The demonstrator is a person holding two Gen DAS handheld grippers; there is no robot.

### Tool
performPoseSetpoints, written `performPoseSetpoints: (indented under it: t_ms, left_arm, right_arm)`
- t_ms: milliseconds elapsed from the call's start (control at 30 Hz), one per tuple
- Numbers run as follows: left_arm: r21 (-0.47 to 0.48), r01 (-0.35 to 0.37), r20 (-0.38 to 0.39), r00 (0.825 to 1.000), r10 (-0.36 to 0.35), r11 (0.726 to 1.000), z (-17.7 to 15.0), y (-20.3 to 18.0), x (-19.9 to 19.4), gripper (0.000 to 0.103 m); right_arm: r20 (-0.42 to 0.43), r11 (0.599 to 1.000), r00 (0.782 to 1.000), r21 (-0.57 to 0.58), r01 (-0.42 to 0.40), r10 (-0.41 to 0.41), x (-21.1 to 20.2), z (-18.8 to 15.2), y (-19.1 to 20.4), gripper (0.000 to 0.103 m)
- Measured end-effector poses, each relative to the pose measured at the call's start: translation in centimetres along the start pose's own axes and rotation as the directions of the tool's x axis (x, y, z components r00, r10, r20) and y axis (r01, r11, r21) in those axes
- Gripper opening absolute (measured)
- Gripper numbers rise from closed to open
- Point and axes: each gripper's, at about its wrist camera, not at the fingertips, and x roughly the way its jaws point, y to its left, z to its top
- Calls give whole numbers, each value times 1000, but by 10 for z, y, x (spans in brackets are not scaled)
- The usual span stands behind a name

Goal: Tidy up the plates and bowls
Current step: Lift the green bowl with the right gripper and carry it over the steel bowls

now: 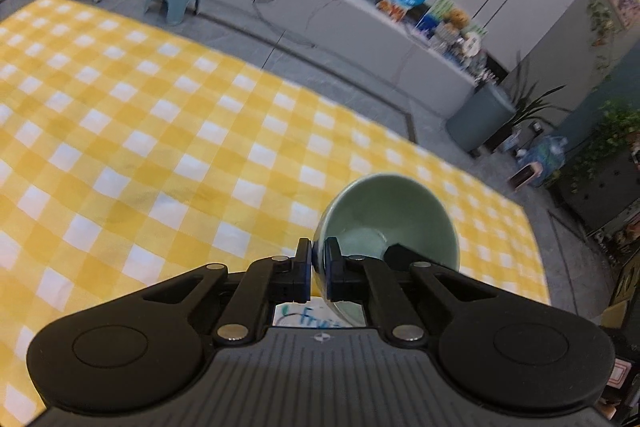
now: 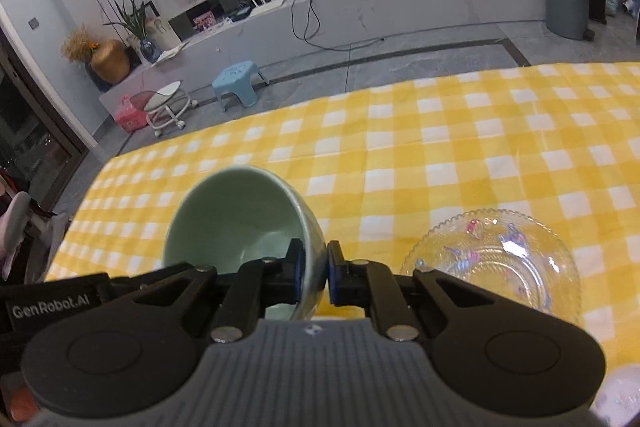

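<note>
While both tongs pinch glazed green bowls (image 1: 394, 215), scalloped glass dish (image 2: 496, 251) rests.

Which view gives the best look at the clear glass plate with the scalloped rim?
The right wrist view. The glass plate lies on the yellow checked tablecloth just right of the right tongs, its scalloped rim and coloured pattern visible, only the near edge hidden. The left wrist view shows none of it.

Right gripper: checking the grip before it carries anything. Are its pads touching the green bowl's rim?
Touching. The right wrist view shows the right gripper with one pad inside and one outside the green bowl, pinching its wall with no gap.
</note>
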Motion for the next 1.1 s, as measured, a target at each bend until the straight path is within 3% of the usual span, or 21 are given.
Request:
performPoseSetpoints:
  t_ms: [167, 367, 533, 800, 900, 1100]
  left_arm:
    - [13, 22, 13, 1000, -22, 1000, -3, -5, -29, 6]
    - [103, 33, 56, 998, -38, 994, -9, -24, -62, 6]
    - [167, 39, 47, 998, -47, 985, -23, -43, -87, 5]
    - [218, 60, 29, 997, -68, 974, -60, -54, -128, 6]
    - [197, 84, 15, 996, -89, 977, -75, -47, -141, 6]
    - [205, 114, -54, 993, -105, 972, -102, -32, -144, 6]
  right_arm:
    - [29, 1000, 1000, 8, -13, 13, -39, -2, 12, 10]
    - [59, 1000, 998, -9, -25, 25, -85, -8, 22, 11]
    - [61, 1000, 998, 10, -17, 16, -123, -18, 21, 11]
    - [15, 999, 1000, 37, -26, 25, -175, -44, 19, 12]
    - [-1, 998, 999, 41, -37, 37, -191, -60, 18, 12]
    - [-86, 999, 996, 28, -26, 28, -198, -95, 18, 12]
